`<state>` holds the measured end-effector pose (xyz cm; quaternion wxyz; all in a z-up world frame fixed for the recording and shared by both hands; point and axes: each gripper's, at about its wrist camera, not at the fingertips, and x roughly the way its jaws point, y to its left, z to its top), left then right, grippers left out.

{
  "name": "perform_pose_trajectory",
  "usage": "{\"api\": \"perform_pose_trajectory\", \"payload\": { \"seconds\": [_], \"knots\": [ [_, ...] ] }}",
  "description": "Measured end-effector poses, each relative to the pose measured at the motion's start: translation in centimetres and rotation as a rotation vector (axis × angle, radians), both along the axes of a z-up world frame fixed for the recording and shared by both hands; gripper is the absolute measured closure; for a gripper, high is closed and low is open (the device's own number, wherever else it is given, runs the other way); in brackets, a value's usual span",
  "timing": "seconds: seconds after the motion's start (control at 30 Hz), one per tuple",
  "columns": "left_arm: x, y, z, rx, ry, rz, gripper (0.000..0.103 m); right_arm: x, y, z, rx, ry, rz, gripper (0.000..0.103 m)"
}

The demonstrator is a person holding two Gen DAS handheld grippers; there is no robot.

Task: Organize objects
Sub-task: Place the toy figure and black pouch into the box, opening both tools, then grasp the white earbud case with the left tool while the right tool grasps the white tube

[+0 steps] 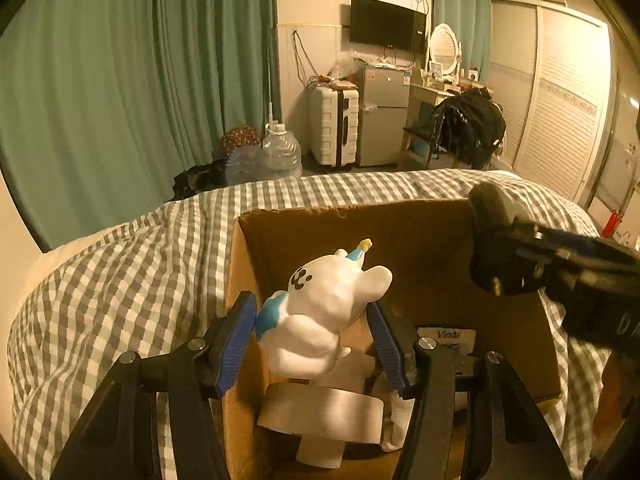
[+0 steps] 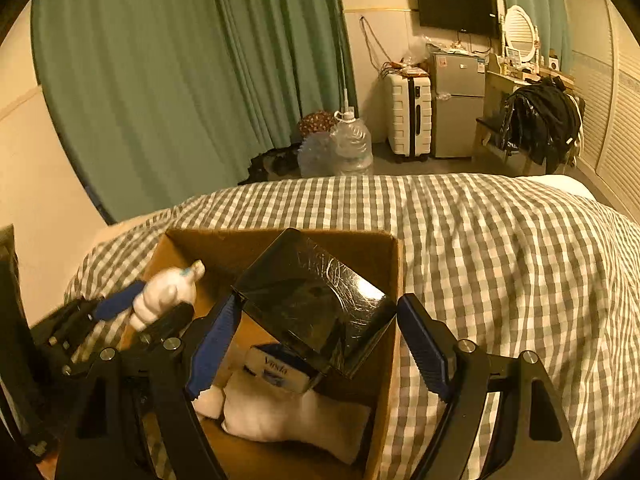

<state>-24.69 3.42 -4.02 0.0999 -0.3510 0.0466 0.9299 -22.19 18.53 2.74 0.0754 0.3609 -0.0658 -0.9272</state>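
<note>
A cardboard box (image 1: 420, 232) sits on the checked bed; it also shows in the right wrist view (image 2: 394, 280). My left gripper (image 1: 316, 340) is shut on a white bear figurine with a blue hat (image 1: 328, 304), held over the box's left side; the figurine also shows in the right wrist view (image 2: 164, 296). My right gripper (image 2: 316, 340) is shut on a shiny black square box (image 2: 316, 304), tilted above the cardboard box. Inside lie a tape roll (image 1: 320, 412), a Vinda tissue pack (image 2: 276, 372) and a white cloth (image 2: 296, 420).
The grey-and-white checked bedspread (image 2: 500, 260) spreads around the box. Beyond the bed stand water jugs (image 1: 280, 152), a white suitcase (image 1: 334, 128), a small fridge (image 1: 384, 112), a desk with a black bag (image 1: 472, 124) and green curtains (image 1: 120, 80).
</note>
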Motion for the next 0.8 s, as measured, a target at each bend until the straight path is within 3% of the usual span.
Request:
{"api": "perform_pose_trajectory", "payload": {
  "seconds": [0.07, 0.1, 0.17, 0.2, 0.23, 0.43, 0.8],
  "knots": [
    [0.2, 0.0, 0.2, 0.004, 0.0, -0.002, 0.043, 0.5, 0.3, 0.4, -0.04, 0.024, -0.012, 0.02],
    [0.4, 0.1, 0.4, 0.005, 0.005, 0.001, 0.042, 0.8, 0.6, 0.6, -0.067, 0.04, -0.012, 0.012],
    [0.9, 0.2, 1.0, 0.004, 0.024, -0.004, 0.03, 1.5, 1.3, 1.5, -0.096, 0.084, -0.038, 0.009],
    [1.3, 0.2, 1.3, 0.005, 0.037, -0.007, 0.017, 1.9, 1.4, 2.0, -0.098, 0.101, -0.048, 0.009],
    [1.8, 0.3, 1.8, 0.006, 0.055, -0.008, 0.012, 2.4, 1.5, 2.7, -0.096, 0.117, -0.051, 0.009],
    [5.5, -0.4, 4.6, 0.012, 0.11, -0.01, 0.011, 5.5, 1.4, 5.7, -0.034, 0.166, -0.065, 0.009],
    [13.3, -3.8, 9.1, 0.026, 0.196, 0.068, 0.005, 15.3, -1.5, 9.7, 0.091, 0.208, 0.028, 0.009]
  ]
}}
